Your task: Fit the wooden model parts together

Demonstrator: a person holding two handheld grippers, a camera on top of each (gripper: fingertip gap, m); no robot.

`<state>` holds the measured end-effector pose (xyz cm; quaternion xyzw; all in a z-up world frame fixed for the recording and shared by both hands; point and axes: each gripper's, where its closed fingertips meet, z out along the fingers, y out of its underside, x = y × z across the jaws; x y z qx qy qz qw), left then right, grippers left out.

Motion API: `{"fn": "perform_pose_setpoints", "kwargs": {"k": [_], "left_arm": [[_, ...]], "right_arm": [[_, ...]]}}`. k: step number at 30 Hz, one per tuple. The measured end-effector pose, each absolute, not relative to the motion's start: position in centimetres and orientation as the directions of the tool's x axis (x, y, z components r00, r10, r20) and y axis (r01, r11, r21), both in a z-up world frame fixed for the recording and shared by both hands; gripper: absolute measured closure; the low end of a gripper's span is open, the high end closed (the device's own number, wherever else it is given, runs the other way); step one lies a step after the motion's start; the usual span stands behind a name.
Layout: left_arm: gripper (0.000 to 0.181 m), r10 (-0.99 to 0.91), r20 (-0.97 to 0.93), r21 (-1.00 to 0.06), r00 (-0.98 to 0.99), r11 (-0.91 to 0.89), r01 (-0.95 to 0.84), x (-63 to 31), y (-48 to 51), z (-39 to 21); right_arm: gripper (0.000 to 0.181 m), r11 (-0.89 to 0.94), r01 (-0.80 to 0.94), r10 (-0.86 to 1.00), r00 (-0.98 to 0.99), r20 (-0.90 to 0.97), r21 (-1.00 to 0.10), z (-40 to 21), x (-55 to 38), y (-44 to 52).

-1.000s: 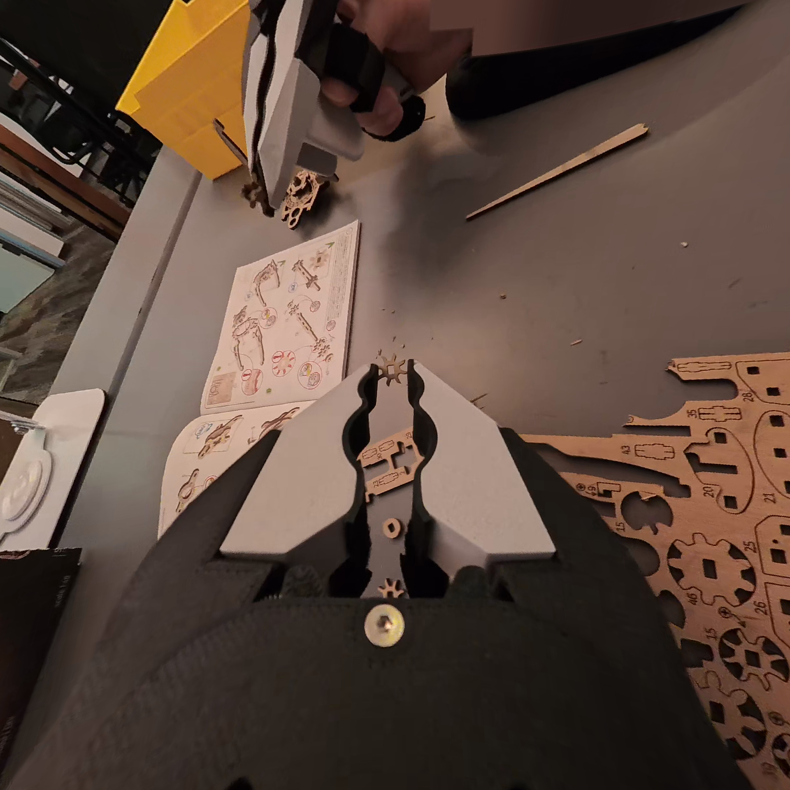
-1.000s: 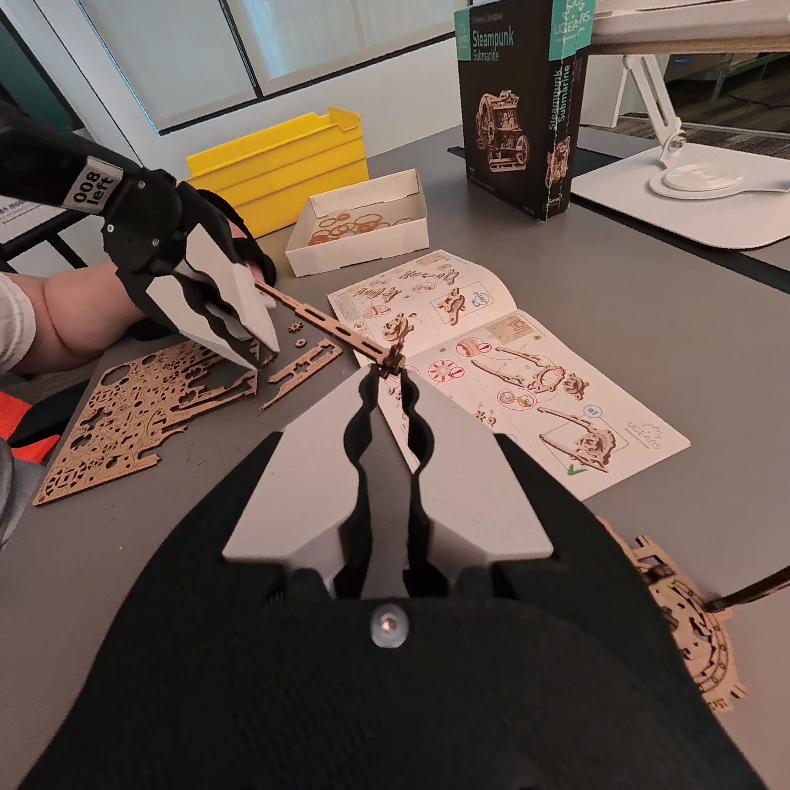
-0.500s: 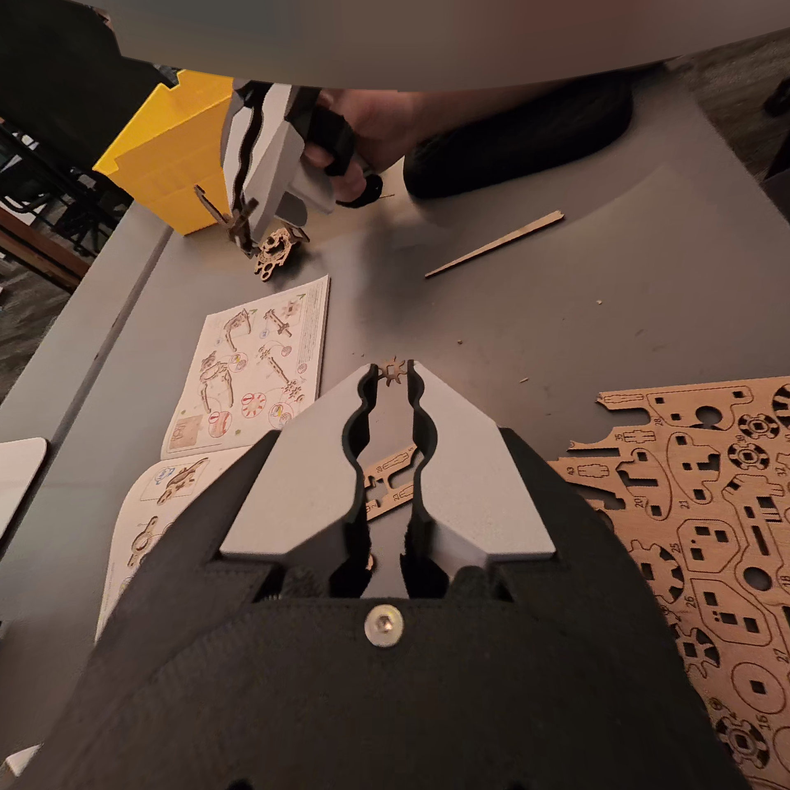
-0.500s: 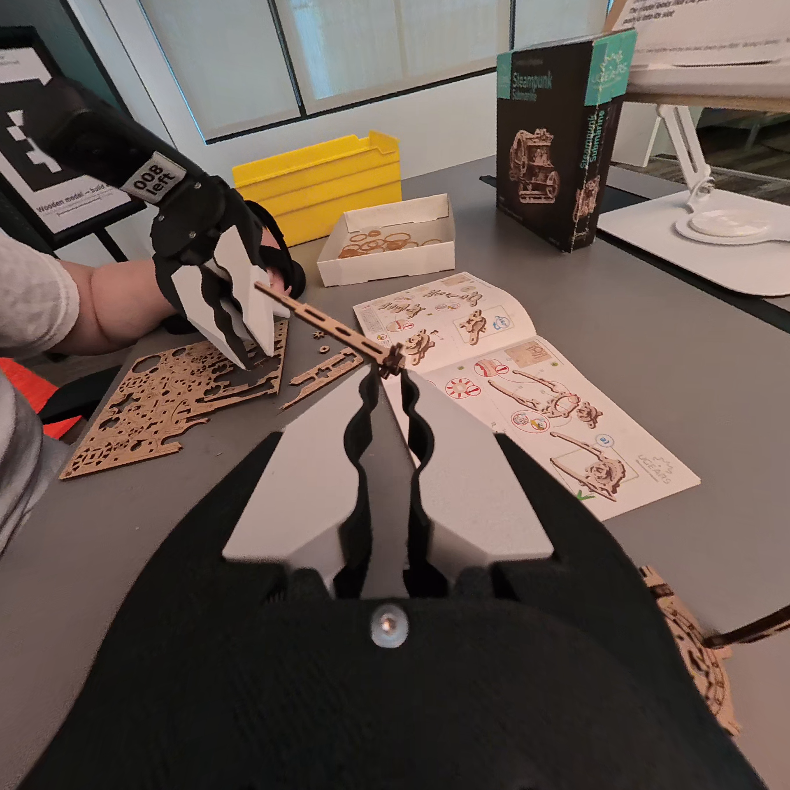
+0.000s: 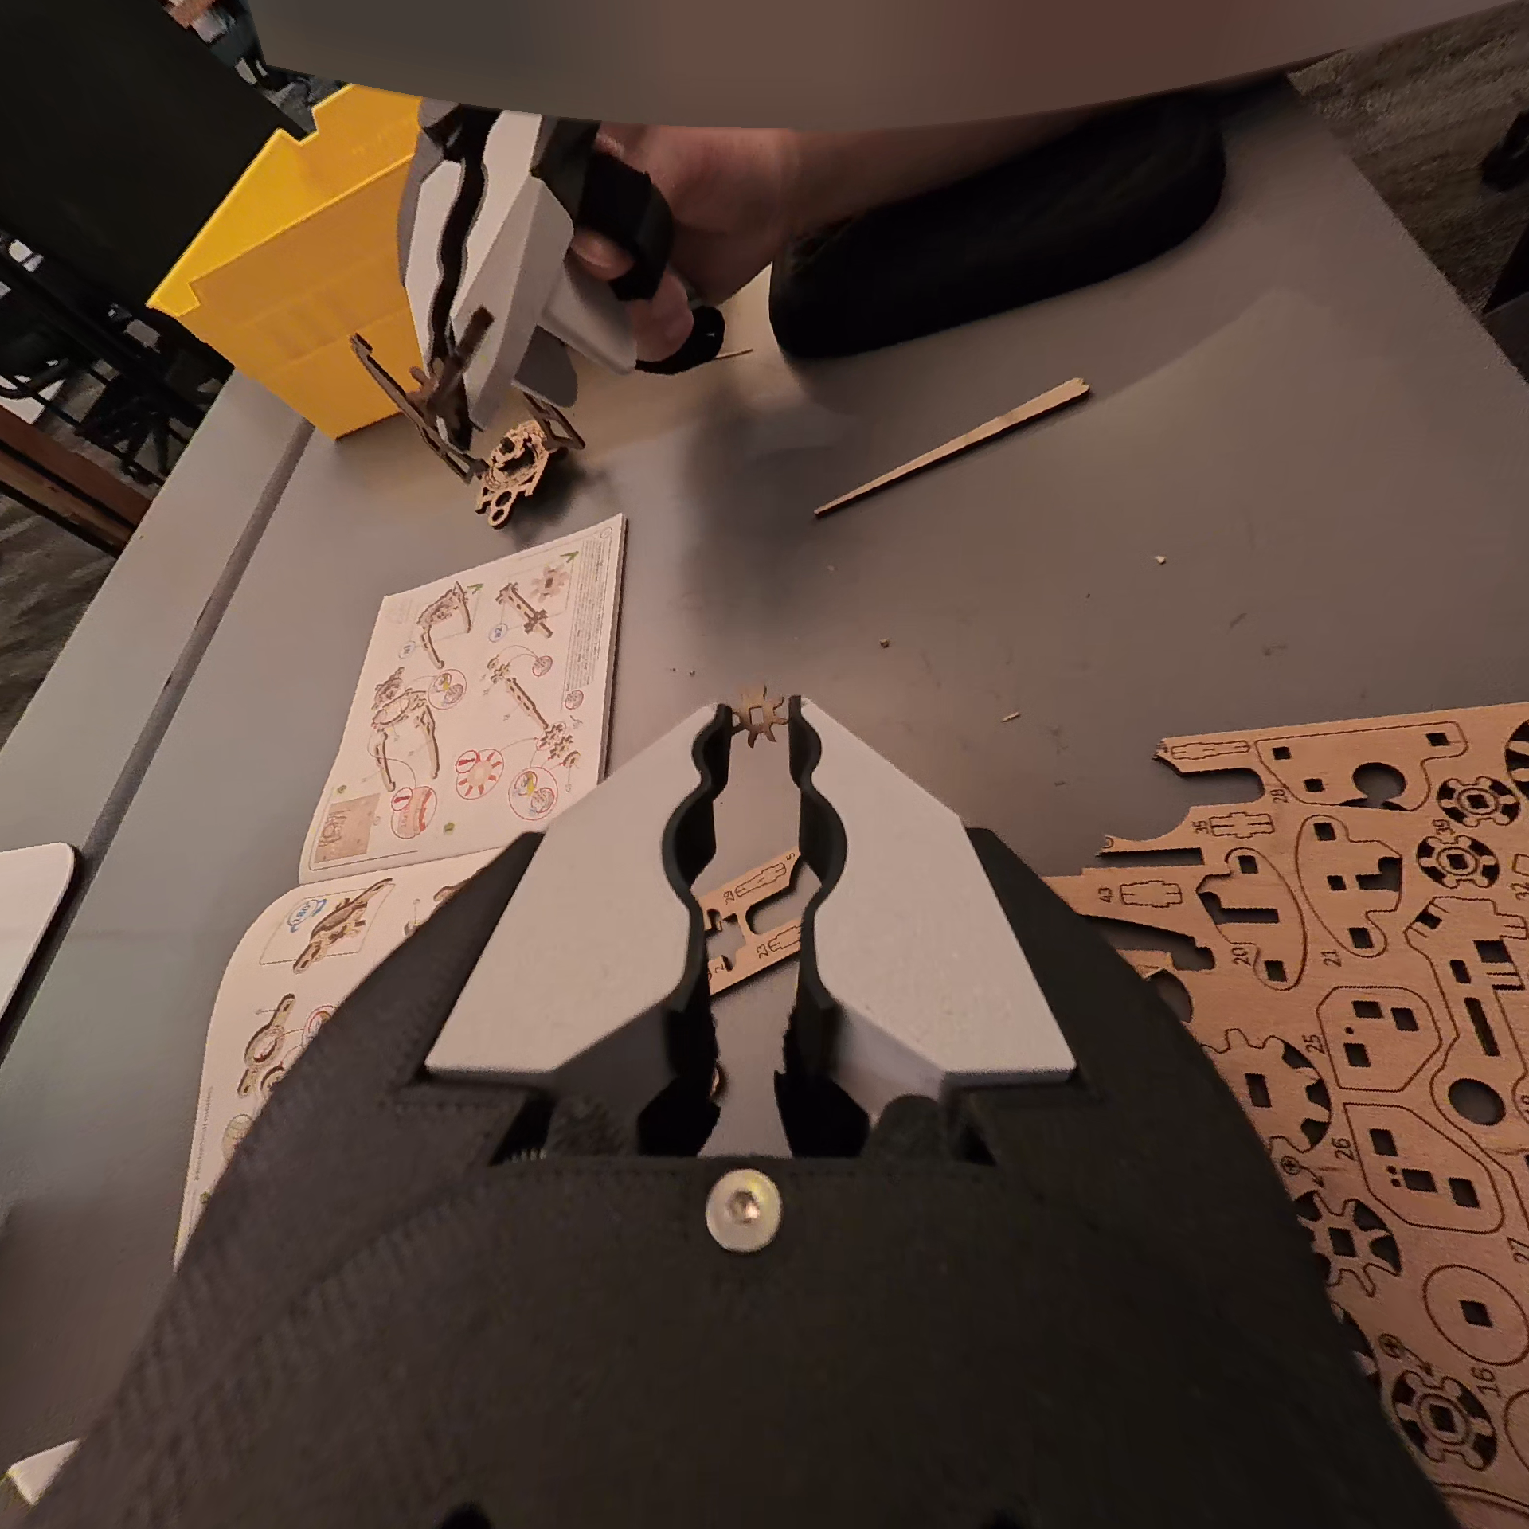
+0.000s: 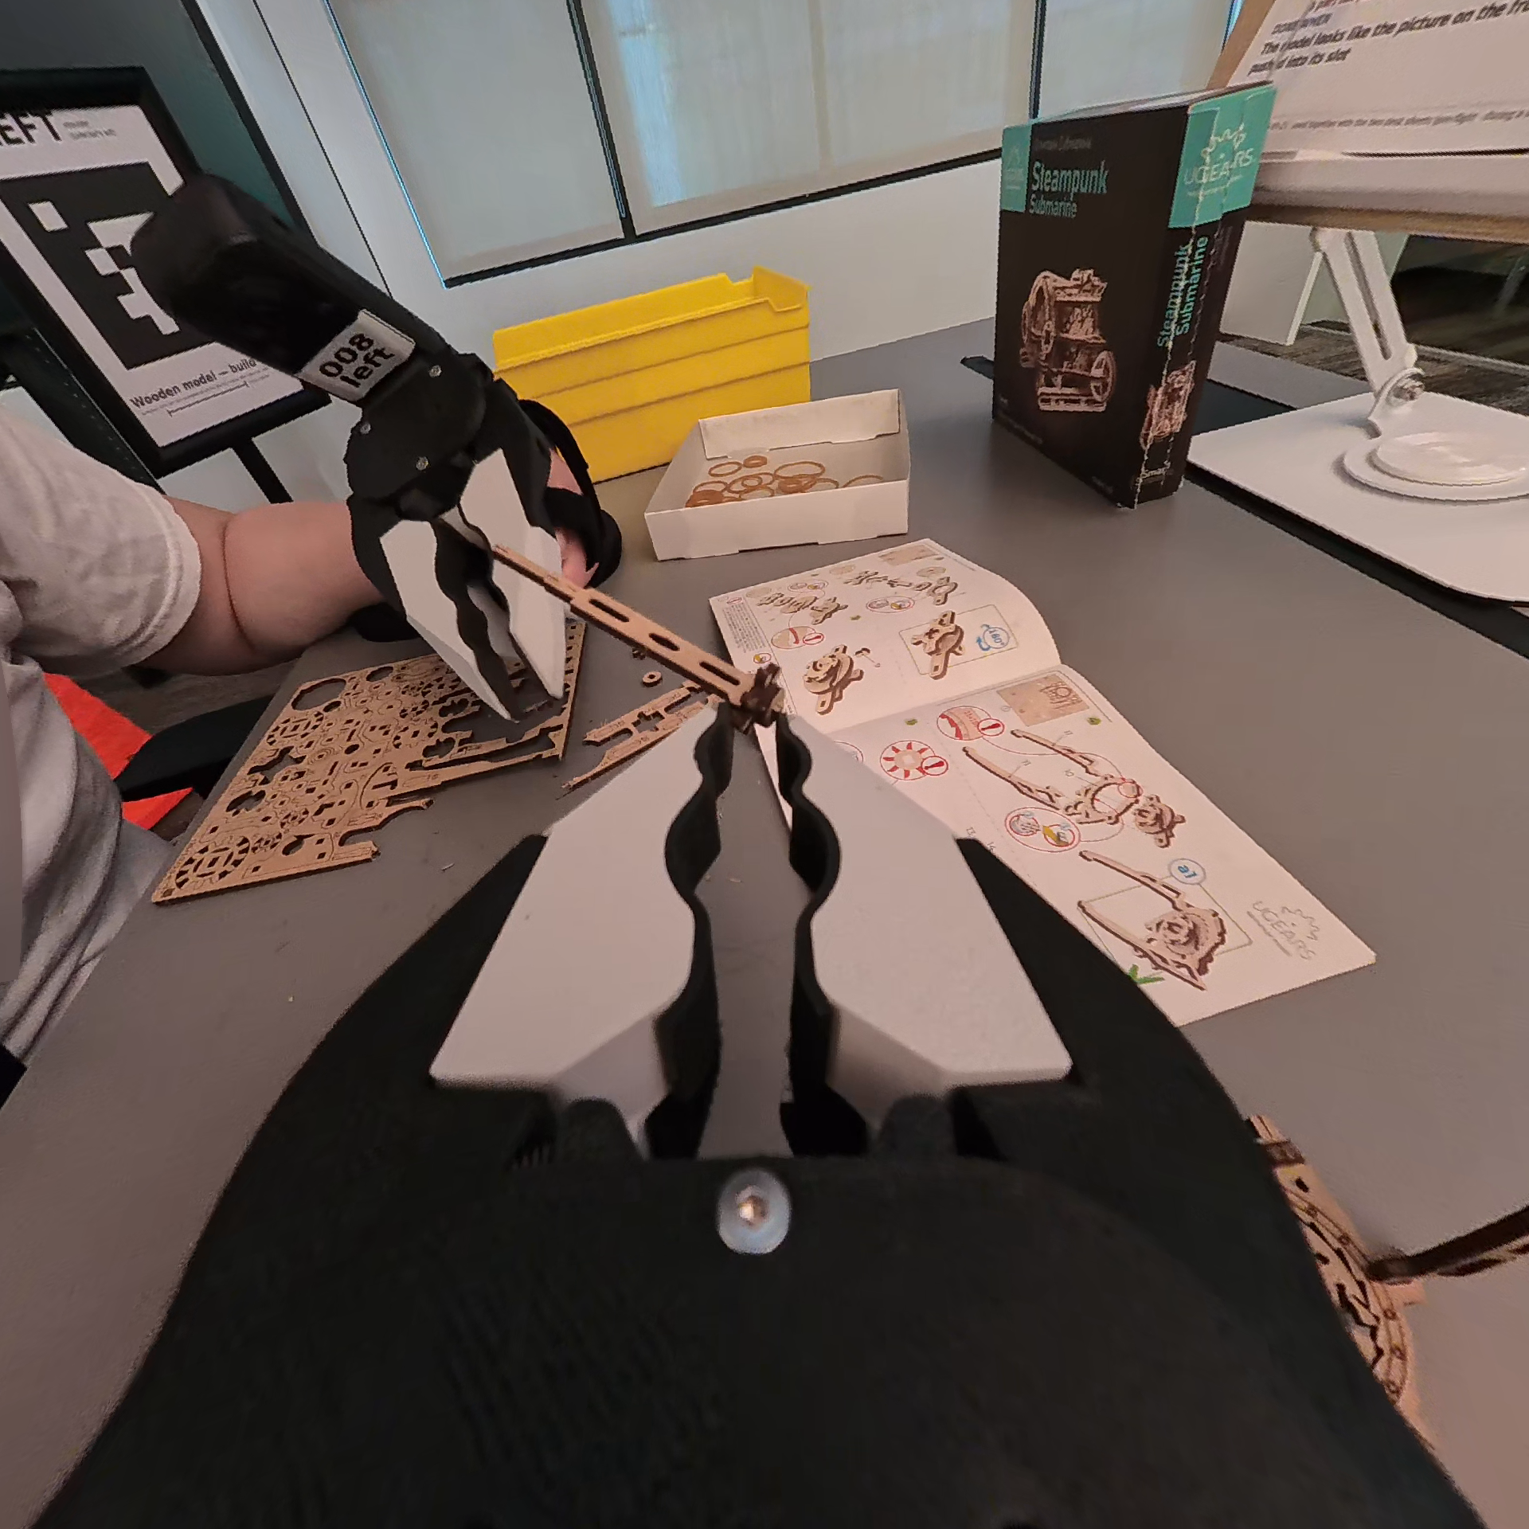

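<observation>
Windows (image 6: 513,124) only in right view — left shows gear (image 5: 762,716) pinched.

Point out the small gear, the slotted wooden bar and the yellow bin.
small gear (image 5: 762,716), left wrist view, its square-holed centre between the fingertips.
slotted wooden bar (image 6: 629,616), right wrist view, mid-shaft.
yellow bin (image 6: 662,372), right wrist view, its front wall.
</observation>
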<state>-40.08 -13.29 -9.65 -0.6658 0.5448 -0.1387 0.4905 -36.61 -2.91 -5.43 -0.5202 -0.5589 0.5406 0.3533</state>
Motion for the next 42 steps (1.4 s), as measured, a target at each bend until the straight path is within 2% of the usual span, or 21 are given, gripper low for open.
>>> {"fn": "perform_pose_setpoints", "kwargs": {"k": [12, 19, 23, 27, 32, 35, 39, 42], "left_arm": [[0.170, -0.865, -0.415, -0.663, 0.282, 0.075, -0.745, -40.6, -13.4, -13.1], [0.170, -0.887, -0.391, -0.680, 0.248, 0.096, -0.727, -39.0, -14.2, -13.0], [0.170, -0.901, -0.382, -0.645, 0.206, 0.100, -0.757, -38.7, -14.8, -13.7], [0.169, -0.929, -0.320, -0.626, 0.188, 0.058, -0.778, -38.8, -15.4, -14.5], [0.157, -0.944, -0.241, -0.614, 0.225, -0.031, -0.789, -39.0, -15.8, -14.3], [0.156, -0.939, -0.218, -0.600, 0.265, -0.085, -0.795, -38.3, -15.7, -13.9], [0.156, -0.928, -0.257, -0.487, 0.268, -0.115, -0.866, -37.9, -15.7, -14.8], [0.159, -0.923, -0.280, -0.441, 0.263, -0.120, -0.889, -38.0, -15.7, -14.8]], "right_arm": [[0.174, -0.113, 0.210, 0.963, -0.216, -0.159, -0.971, -5.7, -36.6, -3.0], [0.174, -0.099, 0.209, 0.958, -0.243, -0.149, -0.973, -5.7, -36.7, -3.4], [0.174, -0.099, 0.205, 0.956, -0.251, -0.150, -0.974, -5.7, -36.7, -3.6], [0.174, -0.097, 0.204, 0.957, -0.251, -0.148, -0.974, -5.7, -36.7, -3.5], [0.174, -0.099, 0.193, 0.958, -0.247, -0.146, -0.976, -5.4, -36.6, -3.4], [0.174, -0.105, 0.179, 0.958, -0.247, -0.148, -0.978, -5.1, -36.5, -3.4], [0.174, -0.109, 0.171, 0.957, -0.248, -0.150, -0.979, -5.0, -36.4, -3.4], [0.174, -0.108, 0.168, 0.956, -0.252, -0.149, -0.980, -4.9, -36.4, -3.5]]}}
